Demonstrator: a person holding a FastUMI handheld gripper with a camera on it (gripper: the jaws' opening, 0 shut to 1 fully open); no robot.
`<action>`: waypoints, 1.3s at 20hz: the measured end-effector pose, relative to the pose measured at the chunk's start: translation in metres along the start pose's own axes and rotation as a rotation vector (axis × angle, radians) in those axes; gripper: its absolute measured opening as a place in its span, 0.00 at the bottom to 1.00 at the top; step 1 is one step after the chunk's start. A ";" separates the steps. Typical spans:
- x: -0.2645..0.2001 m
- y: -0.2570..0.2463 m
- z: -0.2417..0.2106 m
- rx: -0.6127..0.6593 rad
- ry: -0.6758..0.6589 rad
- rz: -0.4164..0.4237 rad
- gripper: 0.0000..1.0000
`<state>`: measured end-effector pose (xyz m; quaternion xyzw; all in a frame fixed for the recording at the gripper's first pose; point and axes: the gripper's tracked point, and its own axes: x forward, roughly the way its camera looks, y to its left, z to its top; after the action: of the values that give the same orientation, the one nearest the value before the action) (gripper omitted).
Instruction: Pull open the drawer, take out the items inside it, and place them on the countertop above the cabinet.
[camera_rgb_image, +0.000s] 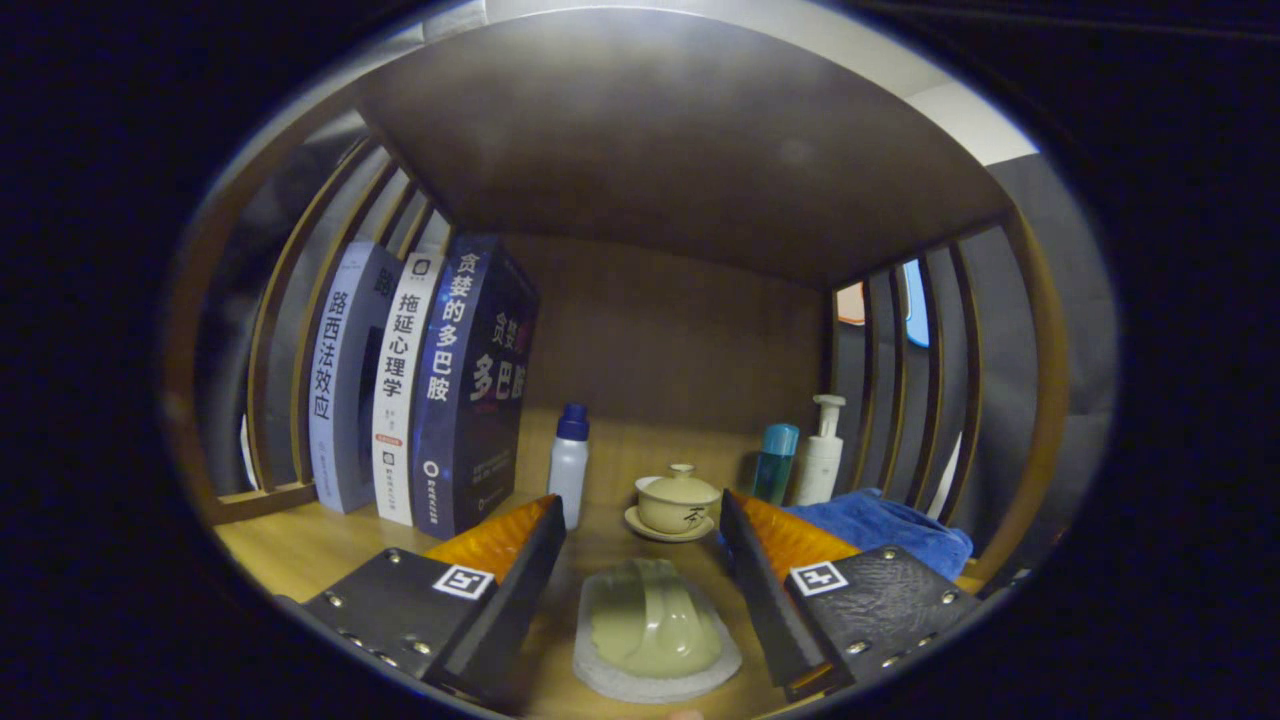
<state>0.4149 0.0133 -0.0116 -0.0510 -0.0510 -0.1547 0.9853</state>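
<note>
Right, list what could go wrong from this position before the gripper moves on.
1. The gripper is open with the green soap-like piece on its pale dish between the fingers, not pinched; closing off-centre could slide it across the wooden countertop.
2. The lidded teacup on its saucer stands just ahead of the fingers; pushing forward may knock it.
3. The blue cloth lies beside one finger and could snag.

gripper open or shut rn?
Open. The gripper has its fingers spread wide apart, touching nothing; a green cup on a coaster lies between them on the wooden countertop.
</note>
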 end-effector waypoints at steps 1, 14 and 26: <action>0.000 -0.001 -0.001 0.000 0.003 -0.004 0.93; -0.007 -0.001 0.010 -0.002 -0.019 -0.006 0.93; -0.024 0.001 0.044 0.022 -0.113 0.023 0.93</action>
<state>0.3887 0.0270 0.0290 -0.0492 -0.1075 -0.1398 0.9831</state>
